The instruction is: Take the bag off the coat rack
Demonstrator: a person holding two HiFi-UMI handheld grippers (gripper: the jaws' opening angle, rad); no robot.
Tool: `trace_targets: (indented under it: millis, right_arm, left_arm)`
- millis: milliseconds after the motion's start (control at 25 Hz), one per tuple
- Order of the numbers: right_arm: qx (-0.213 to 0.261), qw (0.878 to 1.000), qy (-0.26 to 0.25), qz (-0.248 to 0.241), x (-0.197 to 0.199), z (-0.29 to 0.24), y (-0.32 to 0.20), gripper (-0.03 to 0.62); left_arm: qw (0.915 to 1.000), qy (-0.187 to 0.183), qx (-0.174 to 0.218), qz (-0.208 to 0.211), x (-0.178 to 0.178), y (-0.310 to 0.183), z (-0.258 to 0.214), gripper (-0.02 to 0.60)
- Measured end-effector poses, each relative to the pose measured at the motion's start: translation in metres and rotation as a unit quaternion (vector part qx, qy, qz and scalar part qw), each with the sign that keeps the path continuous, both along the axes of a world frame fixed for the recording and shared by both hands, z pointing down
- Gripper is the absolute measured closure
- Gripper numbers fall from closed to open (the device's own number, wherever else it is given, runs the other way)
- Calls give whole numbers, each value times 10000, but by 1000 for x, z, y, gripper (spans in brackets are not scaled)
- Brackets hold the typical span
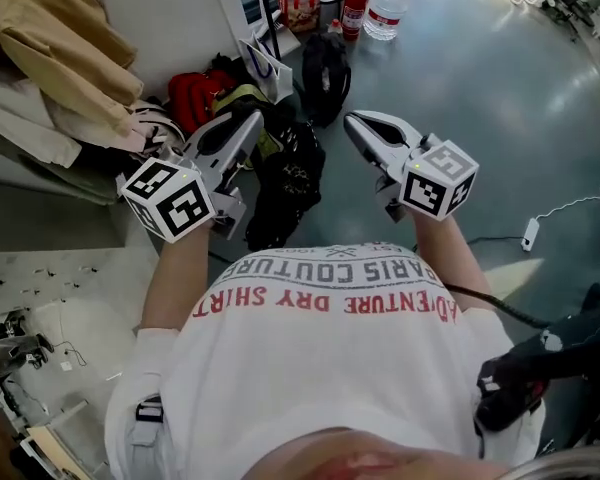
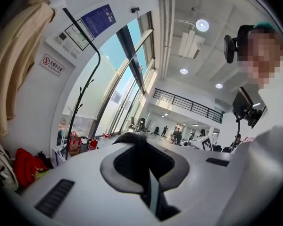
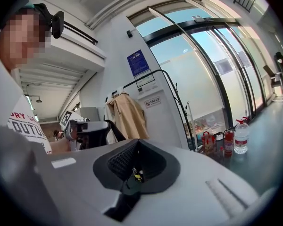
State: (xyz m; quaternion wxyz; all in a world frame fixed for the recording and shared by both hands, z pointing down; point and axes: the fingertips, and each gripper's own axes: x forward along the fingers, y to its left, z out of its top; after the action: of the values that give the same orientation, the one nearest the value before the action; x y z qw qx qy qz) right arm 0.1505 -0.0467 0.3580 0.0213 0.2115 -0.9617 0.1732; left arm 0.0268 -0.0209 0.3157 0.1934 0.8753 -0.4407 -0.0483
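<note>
My left gripper (image 1: 252, 118) is shut on the black strap (image 2: 133, 140) of a black bag (image 1: 285, 183), which hangs just below and right of its jaws in the head view. The right gripper view shows that strap (image 3: 111, 130) running down from the left gripper (image 3: 87, 128). My right gripper (image 1: 352, 120) is level with the left one and a little to the bag's right, shut with nothing held (image 3: 134, 147). The thin black coat rack (image 2: 80, 108) (image 3: 177, 102) stands ahead by the white wall, and a beige coat (image 1: 65, 43) (image 3: 127, 117) hangs nearby.
On the floor around the rack are a black backpack (image 1: 325, 73), a red bag (image 1: 195, 93), a white paper bag (image 1: 265, 68), a red-handled bag (image 1: 298, 3), a fire extinguisher (image 1: 353, 10) and a water bottle (image 1: 385, 8). Grey floor (image 1: 500, 118) spreads to the right.
</note>
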Motion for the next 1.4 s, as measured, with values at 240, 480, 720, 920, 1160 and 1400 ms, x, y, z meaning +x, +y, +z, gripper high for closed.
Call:
trace_targets:
  millis: [240, 480, 720, 920, 1160, 1400]
  right_arm:
    - [-45, 9999, 57, 124, -28, -2, 78, 592]
    - [-171, 9995, 146, 239, -59, 13, 153, 592]
    - [18, 9997, 177, 178, -86, -1, 215, 592]
    - [140, 9997, 203, 63, -102, -16, 233, 592]
    - [222, 9994, 244, -94, -123, -14, 250, 592]
    - [180, 9994, 266, -156, -135, -10, 247, 592]
  left_arm:
    - [9985, -294, 55, 460, -9, 78, 12, 558]
    - [9966, -442, -16, 695, -28, 145, 21, 558]
    - [9963, -513, 64, 689, -51, 205, 9, 558]
    - [9973, -449, 61, 582, -67, 228, -1, 558]
    - [9980, -441, 101, 448, -87, 246, 1, 558]
    - [9982, -425, 63, 415, -96, 244, 8, 558]
